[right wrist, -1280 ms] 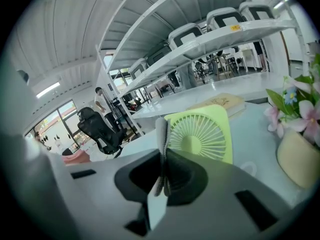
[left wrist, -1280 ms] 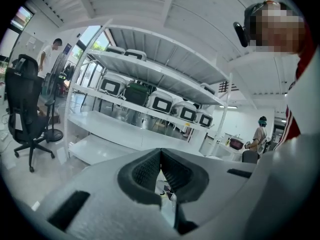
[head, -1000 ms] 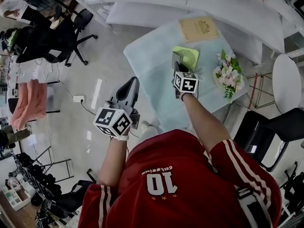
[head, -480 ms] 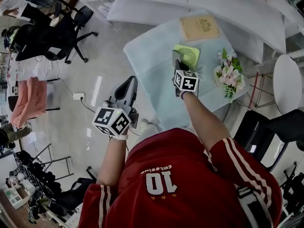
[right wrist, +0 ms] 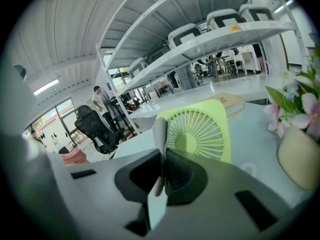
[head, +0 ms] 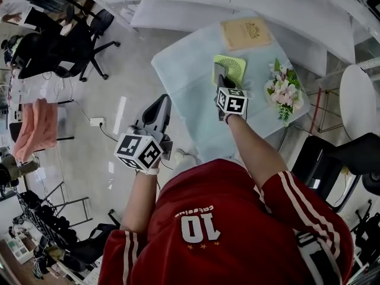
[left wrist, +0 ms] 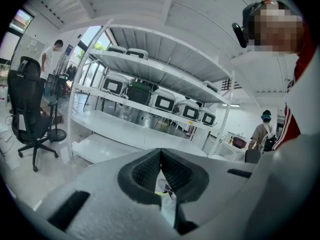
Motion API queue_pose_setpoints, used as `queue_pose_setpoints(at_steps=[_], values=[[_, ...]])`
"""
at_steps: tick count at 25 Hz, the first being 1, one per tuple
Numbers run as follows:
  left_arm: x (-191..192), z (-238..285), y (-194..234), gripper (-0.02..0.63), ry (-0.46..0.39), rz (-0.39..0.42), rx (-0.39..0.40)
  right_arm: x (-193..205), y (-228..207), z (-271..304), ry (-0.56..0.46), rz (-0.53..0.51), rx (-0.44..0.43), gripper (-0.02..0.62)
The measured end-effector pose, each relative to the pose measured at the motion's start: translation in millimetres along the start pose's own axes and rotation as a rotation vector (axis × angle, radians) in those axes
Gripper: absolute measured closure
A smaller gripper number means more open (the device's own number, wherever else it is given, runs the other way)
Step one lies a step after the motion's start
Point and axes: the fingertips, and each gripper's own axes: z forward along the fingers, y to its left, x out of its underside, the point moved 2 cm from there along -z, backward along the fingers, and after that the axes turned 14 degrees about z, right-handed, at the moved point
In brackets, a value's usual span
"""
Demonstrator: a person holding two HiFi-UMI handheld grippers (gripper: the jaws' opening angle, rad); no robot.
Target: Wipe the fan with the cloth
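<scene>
A small lime-green fan [head: 230, 69] stands on the pale table [head: 181, 76]; in the right gripper view the fan's [right wrist: 199, 133] round grille faces me. My right gripper [head: 221, 81] is at the fan's near left edge, shut on a thin grey cloth [right wrist: 159, 149]. The cloth's top edge lies against the left side of the grille. In the head view the cloth [head: 217, 72] shows as a grey strip beside the fan. My left gripper [head: 158, 113] hangs over the floor left of the table, its jaws shut with nothing between them [left wrist: 160, 170].
A tan book [head: 246, 33] lies behind the fan. Right of the fan, a bunch of pink and white flowers [head: 284, 91] stands in a pale vase [right wrist: 299, 156]. Black office chairs [head: 65, 49] stand at far left. White shelving [left wrist: 150, 99] runs behind.
Both grippers hold almost the same places. The head camera's view has shifted very slightly.
</scene>
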Motion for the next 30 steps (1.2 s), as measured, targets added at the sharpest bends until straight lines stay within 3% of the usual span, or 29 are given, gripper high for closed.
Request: queue_pose_setpoints(at_steps=[30], values=[[-0.7,9.9,-13.1,0.604,0.001,0.010,0.033,-4.3,-21.1,-15.1,-0.025,-0.005,0.036,0.584]])
